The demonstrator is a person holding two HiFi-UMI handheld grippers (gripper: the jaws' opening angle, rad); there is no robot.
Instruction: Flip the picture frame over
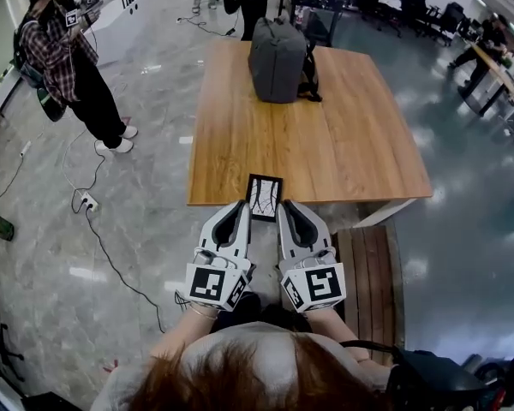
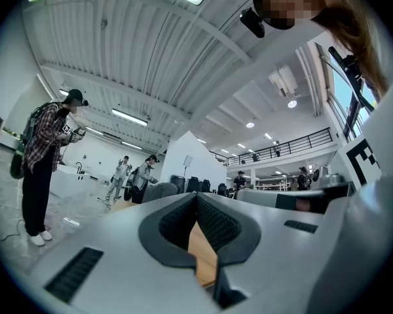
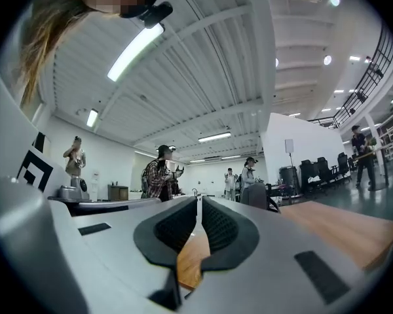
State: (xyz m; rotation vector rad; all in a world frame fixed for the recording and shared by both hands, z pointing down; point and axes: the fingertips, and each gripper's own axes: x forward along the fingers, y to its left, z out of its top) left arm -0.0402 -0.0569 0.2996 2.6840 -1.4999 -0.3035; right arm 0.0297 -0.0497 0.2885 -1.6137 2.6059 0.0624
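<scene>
A small black picture frame point(image 1: 264, 198) with a white, cracked-looking picture facing up sits at the near edge of the wooden table point(image 1: 343, 144). It lies between the tips of my two grippers. My left gripper point(image 1: 240, 205) flanks its left side and my right gripper point(image 1: 288, 205) its right side. Whether their sides press on the frame I cannot tell. In the left gripper view the left gripper point(image 2: 196, 196) has its jaws together with nothing between the pads. The right gripper point(image 3: 198, 201) looks the same in its own view, and only table wood shows past it.
A grey backpack point(image 1: 278, 58) stands at the table's far end. A low wooden bench point(image 1: 368, 264) sits at the near right corner. A person in a plaid shirt point(image 1: 68, 58) stands at the far left. A cable and power strip point(image 1: 87, 201) lie on the floor.
</scene>
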